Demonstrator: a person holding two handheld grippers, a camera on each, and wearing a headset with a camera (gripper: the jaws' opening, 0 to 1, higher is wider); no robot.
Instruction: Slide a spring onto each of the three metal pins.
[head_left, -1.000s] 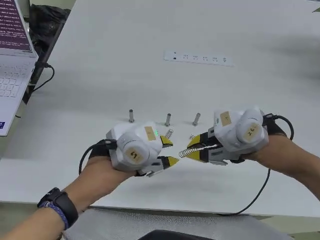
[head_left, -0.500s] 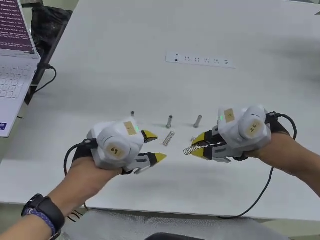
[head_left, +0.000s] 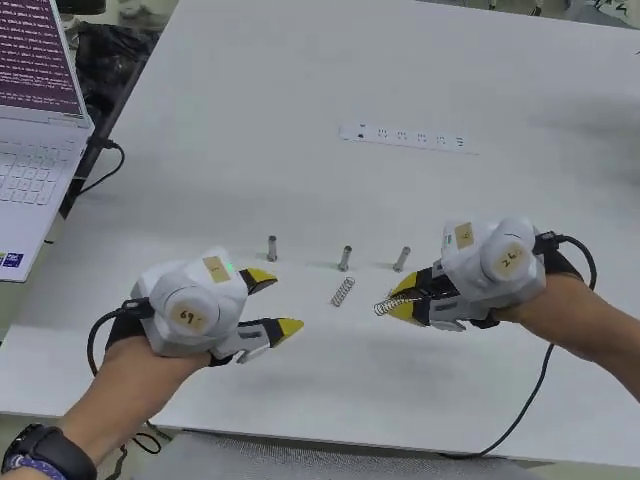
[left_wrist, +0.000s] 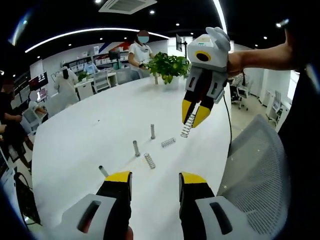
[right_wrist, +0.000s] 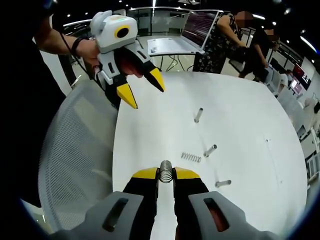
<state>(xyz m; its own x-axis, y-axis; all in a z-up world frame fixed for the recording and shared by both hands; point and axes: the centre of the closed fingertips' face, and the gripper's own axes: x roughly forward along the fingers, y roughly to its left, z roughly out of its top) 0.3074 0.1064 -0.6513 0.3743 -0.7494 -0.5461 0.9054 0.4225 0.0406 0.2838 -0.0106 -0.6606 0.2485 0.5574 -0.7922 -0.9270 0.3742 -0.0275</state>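
I lose the laptop (head_left: 30, 150) past the frame's left edge, and I can't see the back end of the held spring (head_left: 388, 304). It is buried between the jaws of the right gripper (head_left: 402, 299), which pinches it off the table (head_left: 300, 100) near the three pins (head_left: 345, 258). A loose spring (head_left: 342, 291) lies by the middle pin (the left gripper view adds a second loose spring (left_wrist: 168, 142)). My left gripper (head_left: 278, 302) hangs spread, holding nothing. Since half a second ago it has drawn leftward, away from that loose spring, while the right gripper still clamps its spring.
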